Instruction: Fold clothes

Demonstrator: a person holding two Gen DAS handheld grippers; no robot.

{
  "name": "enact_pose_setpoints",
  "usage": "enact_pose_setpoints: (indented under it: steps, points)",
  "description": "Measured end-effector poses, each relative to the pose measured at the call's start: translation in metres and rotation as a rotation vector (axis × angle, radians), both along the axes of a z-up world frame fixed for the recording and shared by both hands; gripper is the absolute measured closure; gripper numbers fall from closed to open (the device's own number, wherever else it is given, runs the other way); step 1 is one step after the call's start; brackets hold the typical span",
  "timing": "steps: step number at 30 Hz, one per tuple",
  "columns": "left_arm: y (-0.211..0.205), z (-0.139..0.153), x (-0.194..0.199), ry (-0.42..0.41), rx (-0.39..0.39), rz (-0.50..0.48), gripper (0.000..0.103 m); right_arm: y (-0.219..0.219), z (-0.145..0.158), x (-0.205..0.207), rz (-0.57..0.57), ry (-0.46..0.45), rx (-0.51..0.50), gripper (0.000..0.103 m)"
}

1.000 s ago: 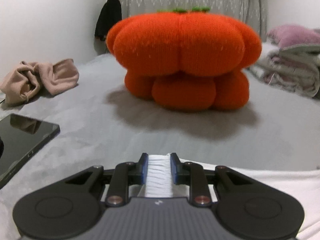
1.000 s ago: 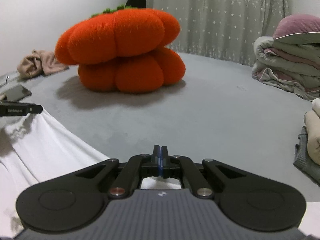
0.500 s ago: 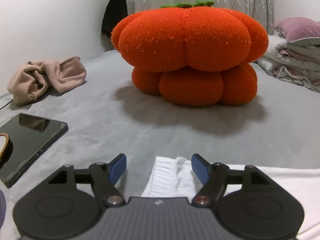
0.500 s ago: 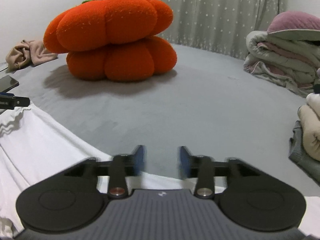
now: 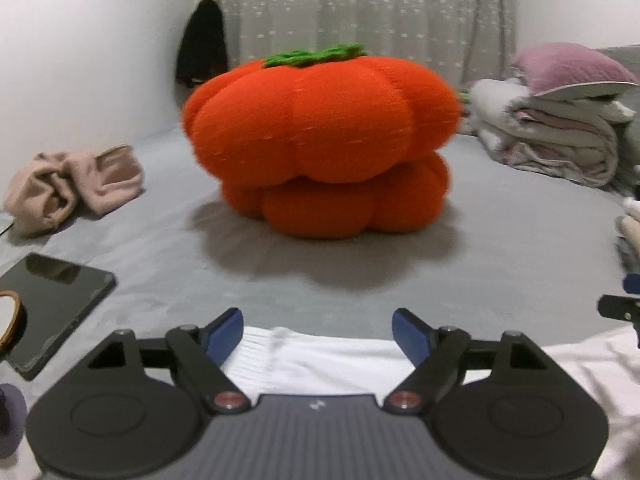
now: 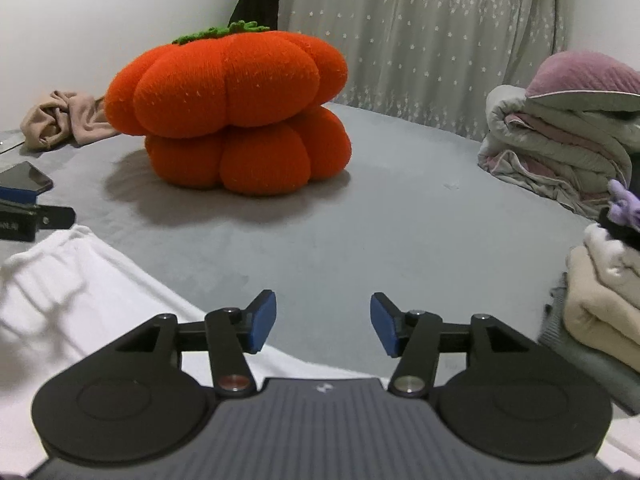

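White ribbed cloth, the garment (image 5: 320, 360), lies flat on the grey bed (image 5: 500, 248) in the left wrist view, beneath the left gripper (image 5: 318, 330); its jaws are opening, blue pads clear of the fabric. Beyond sit an orange pumpkin cushion (image 5: 320, 140) and a dark tablet (image 5: 52, 304).

In the right wrist view the right gripper (image 6: 323, 326) is released too, jaws opening over bare bed, nothing between them. The garment (image 6: 80, 300) spreads to its left.
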State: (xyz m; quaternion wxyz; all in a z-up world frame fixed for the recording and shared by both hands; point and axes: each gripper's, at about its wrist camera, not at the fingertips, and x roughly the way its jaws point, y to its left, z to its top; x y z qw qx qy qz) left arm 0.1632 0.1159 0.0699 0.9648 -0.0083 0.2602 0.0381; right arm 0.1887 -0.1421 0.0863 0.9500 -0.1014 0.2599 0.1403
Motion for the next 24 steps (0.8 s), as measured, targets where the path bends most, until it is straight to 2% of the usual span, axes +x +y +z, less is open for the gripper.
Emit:
enact_pose_setpoints:
  steps: [10,13,17,20,22,24]
  points:
    - [-0.044,0.0,-0.033,0.042,-0.061,-0.165,0.021,-0.057,0.017,-0.041,-0.088,0.1,-0.013,0.044]
    - [-0.064,-0.007,-0.045,0.055,-0.053,-0.256,0.027,-0.082,0.015,-0.052,-0.136,0.155,0.018,0.044]
    - [-0.096,-0.022,-0.061,0.074,-0.005,-0.411,0.038,-0.12,0.003,-0.066,-0.236,0.251,0.119,0.044]
    - [-0.118,-0.036,-0.07,0.092,0.061,-0.524,0.045,-0.146,-0.006,-0.071,-0.318,0.334,0.242,0.044]
    - [-0.128,-0.044,-0.073,0.106,0.115,-0.576,0.052,-0.161,-0.012,-0.076,-0.348,0.375,0.295,0.044]
    - [-0.134,-0.049,-0.074,0.111,0.15,-0.594,0.054,-0.171,-0.018,-0.081,-0.375,0.39,0.31,0.044]
